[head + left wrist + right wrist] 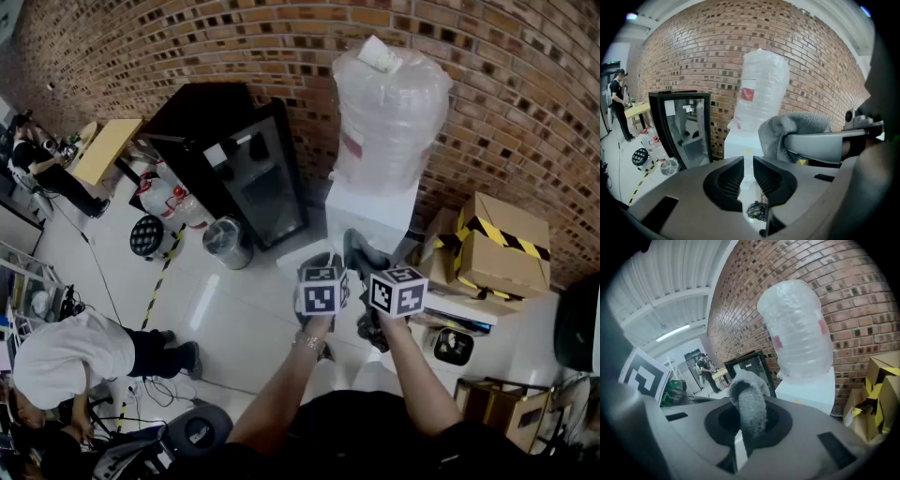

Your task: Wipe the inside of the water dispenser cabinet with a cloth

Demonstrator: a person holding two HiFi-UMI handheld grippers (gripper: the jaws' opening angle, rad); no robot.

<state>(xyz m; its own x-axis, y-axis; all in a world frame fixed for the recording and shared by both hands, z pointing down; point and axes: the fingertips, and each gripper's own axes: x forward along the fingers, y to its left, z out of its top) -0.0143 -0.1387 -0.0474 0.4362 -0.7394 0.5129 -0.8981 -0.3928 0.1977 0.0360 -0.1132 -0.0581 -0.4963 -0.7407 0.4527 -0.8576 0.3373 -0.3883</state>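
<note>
A white water dispenser (370, 214) stands against the brick wall, with a plastic-wrapped bottle (389, 112) on top. My right gripper (373, 264) is shut on a grey cloth (356, 246) and held just in front of the dispenser's upper body. In the right gripper view the cloth (751, 408) bulges up out of the right gripper (750, 420), with the bottle (797, 329) behind it. My left gripper (323, 262) is beside it; its jaws (747, 173) stand almost together with nothing between them. The cloth (787, 129) shows at the right of that view. The dispenser's lower cabinet is hidden behind my grippers.
A black glass-door cooler (239, 169) stands left of the dispenser, with a small bin (225, 242) in front of it. Cardboard boxes (497, 244) are stacked to the right. A person (75, 352) crouches on the floor at the left. Something black and crumpled (757, 211) lies below.
</note>
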